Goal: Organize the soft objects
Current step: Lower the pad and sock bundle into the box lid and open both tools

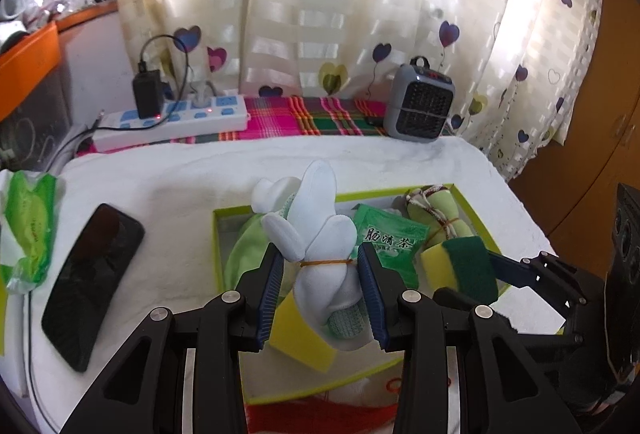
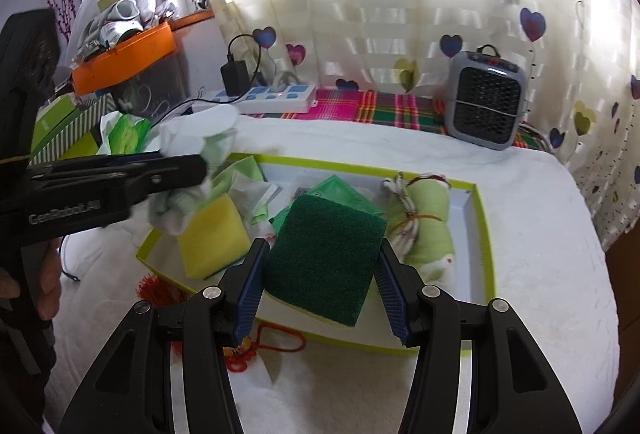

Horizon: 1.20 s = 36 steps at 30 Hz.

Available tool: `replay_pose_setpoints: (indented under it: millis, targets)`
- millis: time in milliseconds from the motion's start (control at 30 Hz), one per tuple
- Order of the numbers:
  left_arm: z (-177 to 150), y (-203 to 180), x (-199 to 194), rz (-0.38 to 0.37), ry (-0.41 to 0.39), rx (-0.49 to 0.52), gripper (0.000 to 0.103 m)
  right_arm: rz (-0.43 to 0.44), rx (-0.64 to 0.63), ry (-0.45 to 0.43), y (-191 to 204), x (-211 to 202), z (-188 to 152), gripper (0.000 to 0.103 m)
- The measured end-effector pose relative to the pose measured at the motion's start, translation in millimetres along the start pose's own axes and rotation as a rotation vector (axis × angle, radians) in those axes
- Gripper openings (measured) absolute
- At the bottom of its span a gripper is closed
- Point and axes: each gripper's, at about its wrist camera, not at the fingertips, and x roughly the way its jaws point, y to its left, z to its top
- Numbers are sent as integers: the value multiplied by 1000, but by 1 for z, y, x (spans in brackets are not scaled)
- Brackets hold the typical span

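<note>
Upright, the sock bundle (image 1: 320,258) stands lengthwise between left tongs (image 1: 323,294).

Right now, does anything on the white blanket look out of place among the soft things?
Yes. A black smartphone lies on the white blanket, left of the green-rimmed box. It is hard and flat, unlike the soft items gathered in the box.

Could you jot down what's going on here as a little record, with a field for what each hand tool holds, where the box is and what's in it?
left tool: shut on white sock bundle, held over the box
right tool: shut on green scouring sponge, over the box's near edge
box: green-rimmed, open, on white blanket
inside box: yellow sponge, green sachet, rolled green cloth
beside box: black phone
behind: small heater, power strip
</note>
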Motion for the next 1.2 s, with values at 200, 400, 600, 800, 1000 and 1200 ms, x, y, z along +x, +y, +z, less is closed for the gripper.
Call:
replay_pose_setpoints:
  millis: [200,400,600,800,1000,1200]
  targets:
    - [4,0,22,-21,37,5,36,2,-26,23,4,17,1,54]
    - [1,2,39,-13,67,4,36,10,-29,53,4,31,-1,54]
    - [-1,5,45,-16,73,1,37,5,-35,82,3,41,-5,54]
    - [-4,3,50,-27,88,9,37,4,-27,93,0,45,-8,54]
    - [-4,0,51,-24,90,15,37,0,-24,90,0,44,-8,54]
    - [-4,2,49,-24,85,5,39,-7,-21,84,-1,41,-8,54]
